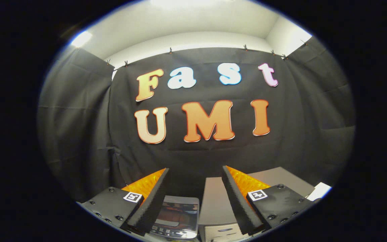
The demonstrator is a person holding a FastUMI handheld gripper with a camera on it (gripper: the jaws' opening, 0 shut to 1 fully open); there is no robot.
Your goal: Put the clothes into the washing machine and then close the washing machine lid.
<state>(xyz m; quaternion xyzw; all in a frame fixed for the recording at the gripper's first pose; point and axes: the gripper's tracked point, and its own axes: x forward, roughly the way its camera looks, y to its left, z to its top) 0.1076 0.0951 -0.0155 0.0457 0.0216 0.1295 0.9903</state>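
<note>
Gripper (195,198) jaws wide, nothing between; washing machine lid (177,215) low between fingers, grey table (281,178) edge beyond right finger.

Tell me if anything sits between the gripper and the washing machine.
Nothing visible does. The gripper is open and empty, held above the washing machine, whose lid shows between the fingers. No clothes are in view.
</note>
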